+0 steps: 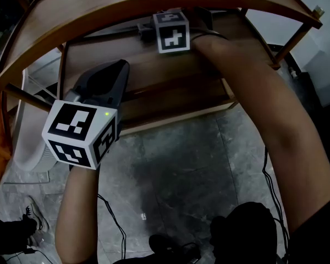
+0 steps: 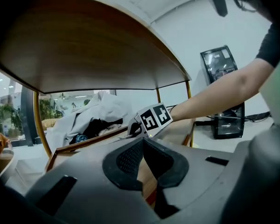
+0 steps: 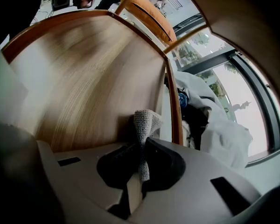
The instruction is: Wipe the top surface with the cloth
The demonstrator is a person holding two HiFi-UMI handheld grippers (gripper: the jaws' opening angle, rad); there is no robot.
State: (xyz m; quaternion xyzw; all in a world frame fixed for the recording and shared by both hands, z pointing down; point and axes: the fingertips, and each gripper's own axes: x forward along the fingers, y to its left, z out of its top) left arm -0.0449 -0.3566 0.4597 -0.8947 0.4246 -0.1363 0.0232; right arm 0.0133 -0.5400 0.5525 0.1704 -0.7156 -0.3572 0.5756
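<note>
Plainly, the wiping of the top surface (image 1: 154, 7) is not under way at this moment; the cloth (image 3: 144, 122), a grey knitted scrap, sits pinched in the right gripper (image 3: 142, 146), whose jaws are clamped tight on it with a tuft sticking out past the tips; that gripper reaches in beneath the curved top, over the lower shelf (image 1: 154, 78), so the cloth is near the shelf's wood and not on the top at all; whether it touches the shelf I cannot tell. The left gripper (image 2: 142, 146) has its jaws pressed together with nothing between them, and hangs at the shelf's front edge. Nothing on the top shows whether it has been wiped; I judge the cloth must yet come out and up onto it.
</note>
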